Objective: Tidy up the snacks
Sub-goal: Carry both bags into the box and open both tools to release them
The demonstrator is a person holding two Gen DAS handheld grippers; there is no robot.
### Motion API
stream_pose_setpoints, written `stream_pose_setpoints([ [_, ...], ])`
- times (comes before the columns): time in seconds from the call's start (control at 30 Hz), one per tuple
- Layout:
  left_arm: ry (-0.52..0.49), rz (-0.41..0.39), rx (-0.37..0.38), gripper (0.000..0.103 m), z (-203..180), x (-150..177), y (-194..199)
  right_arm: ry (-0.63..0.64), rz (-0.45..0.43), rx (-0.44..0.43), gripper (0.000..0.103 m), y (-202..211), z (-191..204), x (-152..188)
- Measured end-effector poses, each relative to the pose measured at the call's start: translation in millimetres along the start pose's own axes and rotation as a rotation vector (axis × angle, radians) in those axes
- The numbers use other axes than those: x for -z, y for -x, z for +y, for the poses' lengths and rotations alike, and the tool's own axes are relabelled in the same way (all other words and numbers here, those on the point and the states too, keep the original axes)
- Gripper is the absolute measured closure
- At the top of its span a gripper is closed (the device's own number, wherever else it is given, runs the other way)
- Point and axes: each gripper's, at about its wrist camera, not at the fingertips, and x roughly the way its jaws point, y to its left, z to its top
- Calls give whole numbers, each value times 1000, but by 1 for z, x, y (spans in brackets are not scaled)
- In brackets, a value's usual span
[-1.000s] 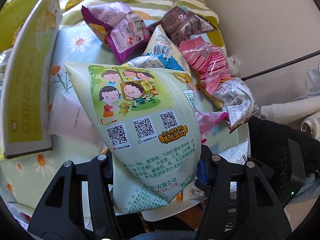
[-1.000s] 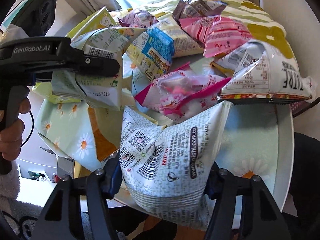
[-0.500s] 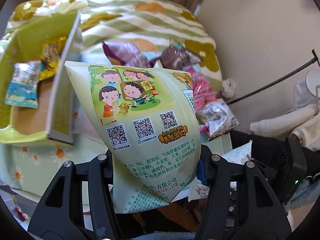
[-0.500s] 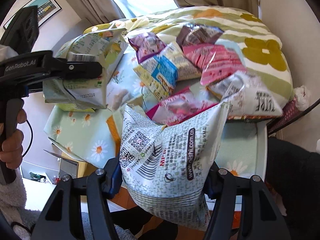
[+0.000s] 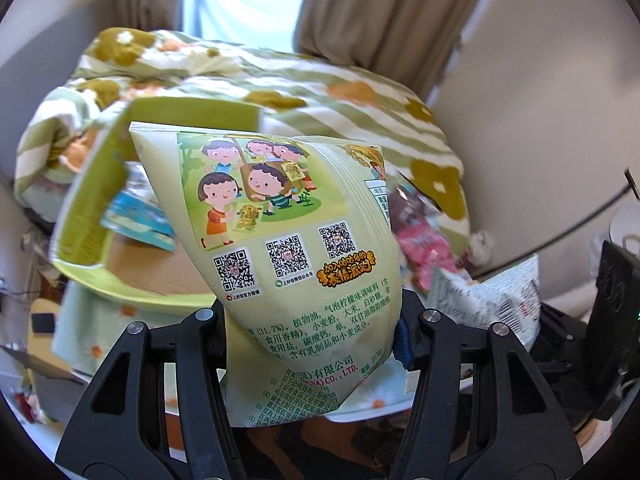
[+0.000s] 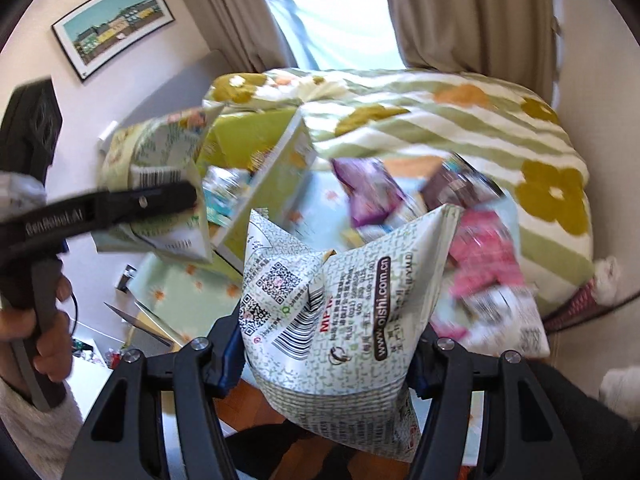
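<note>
Gripping a pale green snack bag [image 5: 296, 264] printed with cartoon children and three QR codes, the left gripper [image 5: 312, 334] holds it above the green cardboard box [image 5: 92, 216]. The right gripper [image 6: 328, 354] clamps a white-and-green patterned snack bag [image 6: 344, 312], crumpled, with barcode showing, over the loose snack packets [image 6: 480, 256].

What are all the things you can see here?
Green snack bag: one, pale green with cartoon children, held in the left gripper.
White snack bag: one, white with barcode, held in the right gripper.
Box: one, green, open, on the table, packets inside.
Loose snack packets: several, purple, brown, pink, heaped on the table.
Tablecloth: one, pale green with daisies.
Blanket: one, striped green and white with flowers, behind the table.
Curtains: beige, beside the window.
Picture: one, framed, on the wall.
Left gripper: black, shut on the green snack bag.
Right gripper: black, shut on the white snack bag.
Hand: one, holding the left gripper's handle.
</note>
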Motion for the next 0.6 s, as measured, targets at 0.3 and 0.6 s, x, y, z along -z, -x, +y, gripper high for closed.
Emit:
stream_pose_setpoints([
  [0.3,50,-9,-114,50,101,-33,11,75,-29,-41,44,-32,79,-63],
  [0.6,15,68,-170,50,180,-51,-33,55,13,-33,44,-98,124,-108],
])
